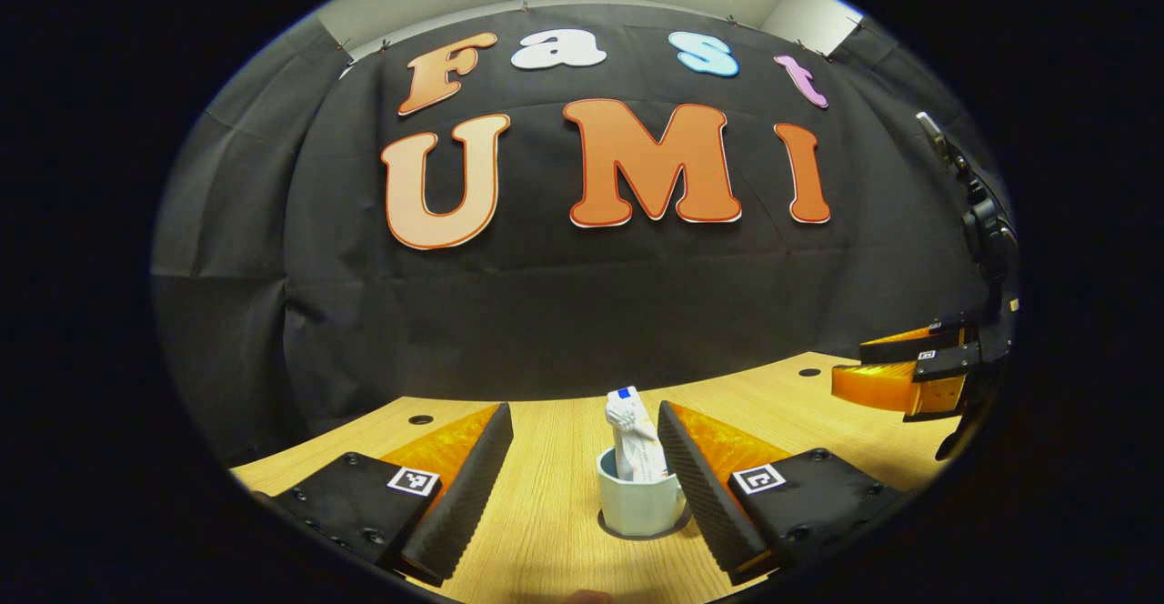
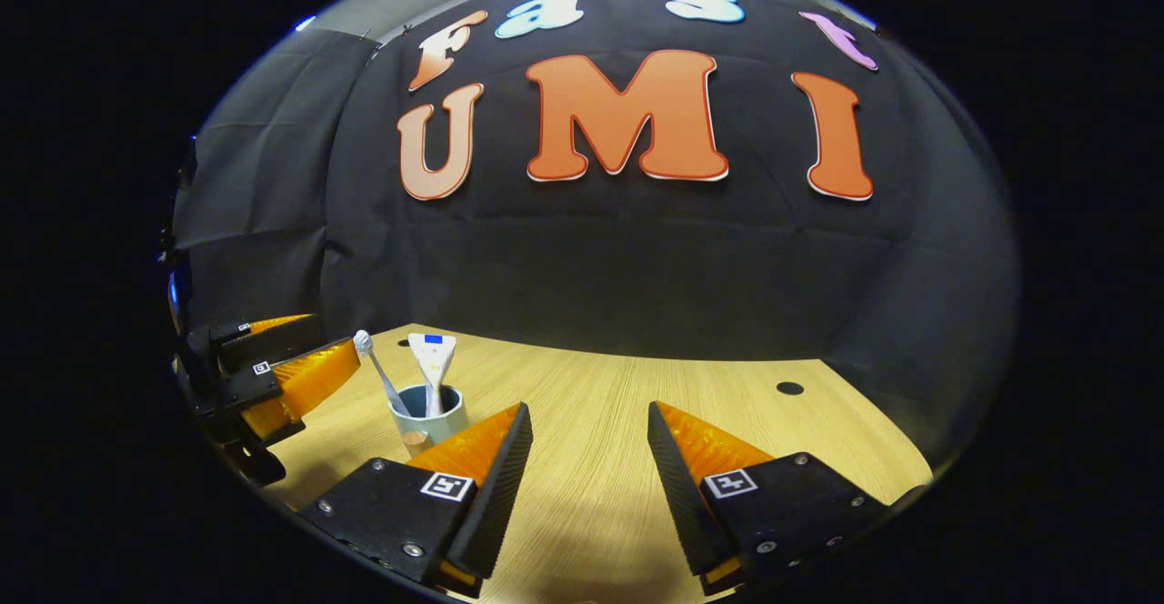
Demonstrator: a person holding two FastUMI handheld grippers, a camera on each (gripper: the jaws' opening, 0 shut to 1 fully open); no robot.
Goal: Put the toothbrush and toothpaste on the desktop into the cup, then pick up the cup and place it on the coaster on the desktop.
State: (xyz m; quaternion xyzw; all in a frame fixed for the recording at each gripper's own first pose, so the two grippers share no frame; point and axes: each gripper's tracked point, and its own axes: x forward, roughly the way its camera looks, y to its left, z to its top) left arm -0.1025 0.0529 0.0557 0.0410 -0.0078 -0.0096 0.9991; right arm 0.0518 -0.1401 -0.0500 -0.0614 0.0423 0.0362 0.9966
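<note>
A pale blue cup (image 1: 637, 499) stands on the wooden desktop (image 1: 546, 495) with a white toothpaste tube (image 1: 634, 436) upright in it. It shows low between the fingers of my left gripper (image 1: 584, 407), which is open; the cup sits nearer the right-hand finger, and I cannot tell whether they touch. A thin dark rim (image 1: 607, 525) shows under the cup's foot. In the right gripper view the cup (image 2: 427, 417) holds a white toothbrush (image 2: 377, 372) and the toothpaste (image 2: 430, 366), with a brown patch (image 2: 416, 438) at its base. My right gripper (image 2: 587, 408) is open and holds nothing.
The left gripper (image 2: 332, 338) appears at the left of the right gripper view, beside the cup. The right gripper (image 1: 855, 369) hangs over the table's right side. Cable holes (image 2: 789, 388) (image 1: 420, 419) dot the desktop. Black cloth closes off the back.
</note>
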